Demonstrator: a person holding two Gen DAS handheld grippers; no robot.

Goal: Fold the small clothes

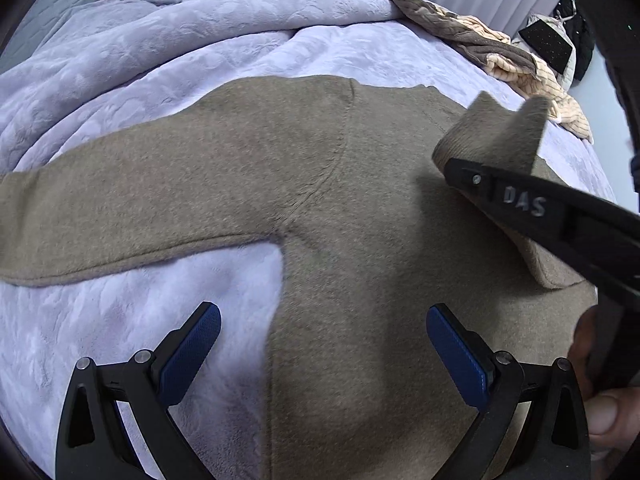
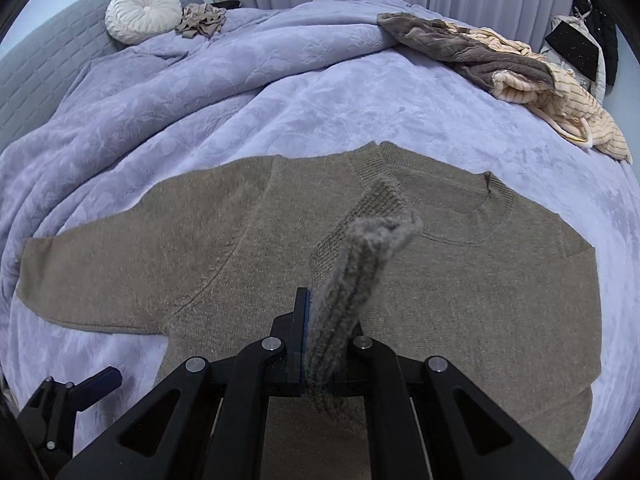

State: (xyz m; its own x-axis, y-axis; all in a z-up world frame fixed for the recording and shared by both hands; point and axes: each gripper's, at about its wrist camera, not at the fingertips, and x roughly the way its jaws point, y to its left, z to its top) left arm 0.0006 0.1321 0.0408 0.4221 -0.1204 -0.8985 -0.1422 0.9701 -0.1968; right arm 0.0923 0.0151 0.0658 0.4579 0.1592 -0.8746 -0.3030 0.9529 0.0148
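A taupe knit sweater (image 2: 224, 256) lies flat on the lilac bedspread (image 2: 304, 104), neck away from me, one sleeve stretched out to the left (image 1: 132, 204). My right gripper (image 2: 320, 320) is shut on the cuff of the other sleeve (image 2: 360, 264) and holds it lifted over the sweater's body; it also shows in the left wrist view (image 1: 492, 148). My left gripper (image 1: 322, 344) is open and empty, low over the sweater's side edge below the armpit.
A heap of grey and cream striped clothes (image 2: 516, 68) lies at the bed's far right. A round white cushion (image 2: 144, 12) and a crumpled beige cloth (image 2: 202, 20) lie by the grey headboard (image 2: 48, 64). Dark bags (image 2: 580, 44) stand beyond the bed.
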